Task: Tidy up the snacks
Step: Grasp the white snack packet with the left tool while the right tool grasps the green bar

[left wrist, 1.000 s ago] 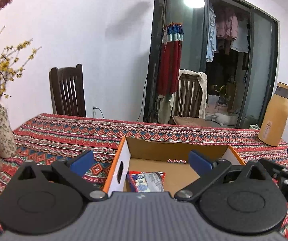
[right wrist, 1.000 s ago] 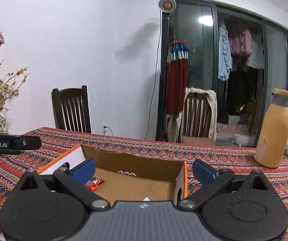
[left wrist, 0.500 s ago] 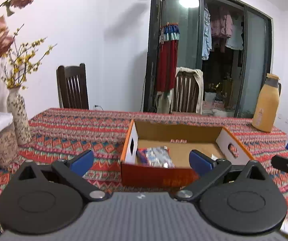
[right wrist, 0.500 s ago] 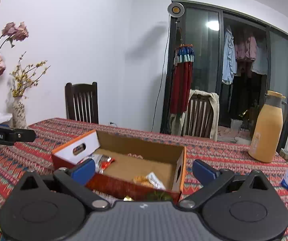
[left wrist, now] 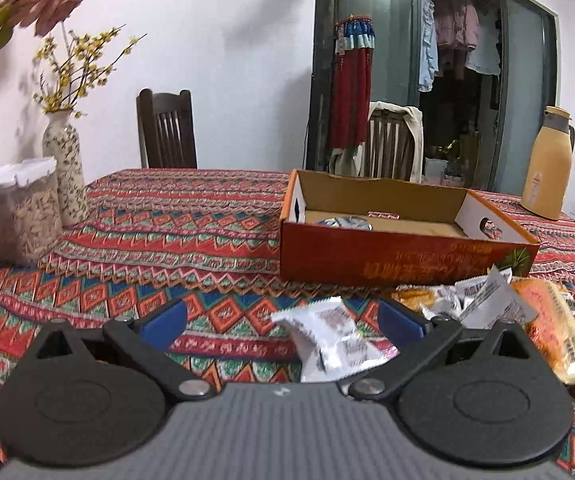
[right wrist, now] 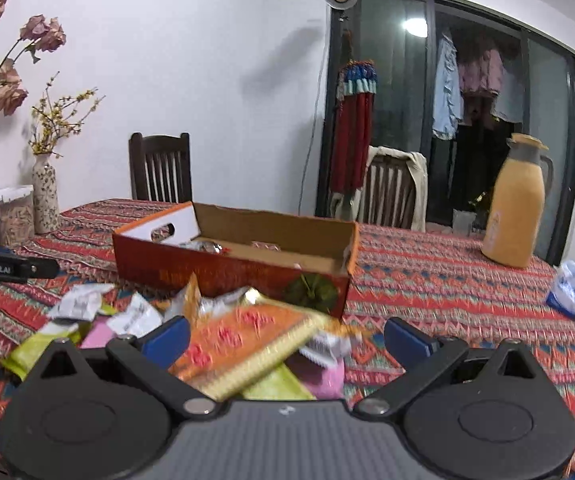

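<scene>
While both grippers' fingers stand apart, empty: left gripper (left wrist: 281,322) over white wrapper (left wrist: 329,338) | right gripper (right wrist: 287,336) over orange packet (right wrist: 243,344) | snack pile (right wrist: 99,316) on surface (left wrist: 167,232) | orange box (left wrist: 403,248), print unreadable | "GenRoboAI" on left gripper's side.

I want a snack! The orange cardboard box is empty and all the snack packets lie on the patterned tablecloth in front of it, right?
Not quite: the orange cardboard box already holds a few packets, as the right wrist view shows. More snack packets do lie on the patterned tablecloth in front.
</scene>
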